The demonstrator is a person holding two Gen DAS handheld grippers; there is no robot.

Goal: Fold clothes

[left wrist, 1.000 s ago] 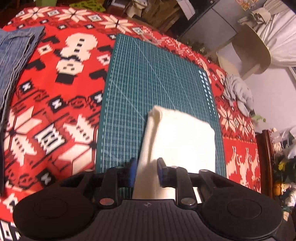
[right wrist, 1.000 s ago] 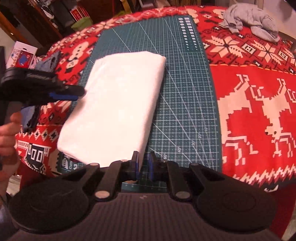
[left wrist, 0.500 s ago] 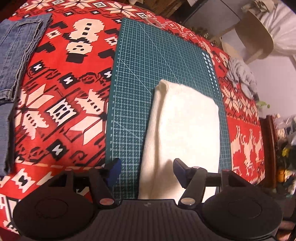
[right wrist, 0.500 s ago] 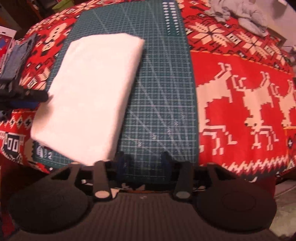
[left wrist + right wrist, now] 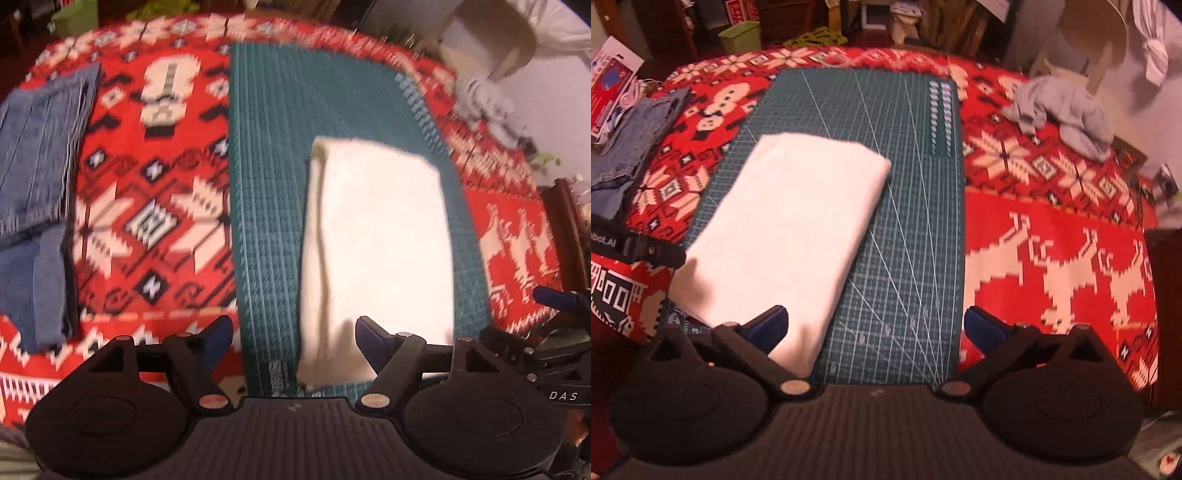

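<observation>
Fingers on both grippers are opening with nothing pinched: left gripper (image 5: 293, 338) has its fingers apart over the near-left corner of the white cloth (image 5: 376, 243), cloth below them, not pressed; right gripper (image 5: 875, 326) stands wider still, its left finger over the cloth's near-right corner, its right finger over the red cover (image 5: 1056, 236). Cloth lies folded into a long rectangle on the green mat (image 5: 908, 221) on the table, just ahead of both sets of fingers, near short edge toward them. Long axis runs away from the fingers, leaning slightly right in the right wrist view. Looks soft, light, several layers thick, rounded fold along its left edge in the left wrist view; it should flop and slide on the mat rather than hold shape. Best hold, I'd judge: pinch all layers at the two near corners. Jeans (image 5: 33, 199) far left of the left fingers, grey garment (image 5: 1067, 114) far right of the right ones.
</observation>
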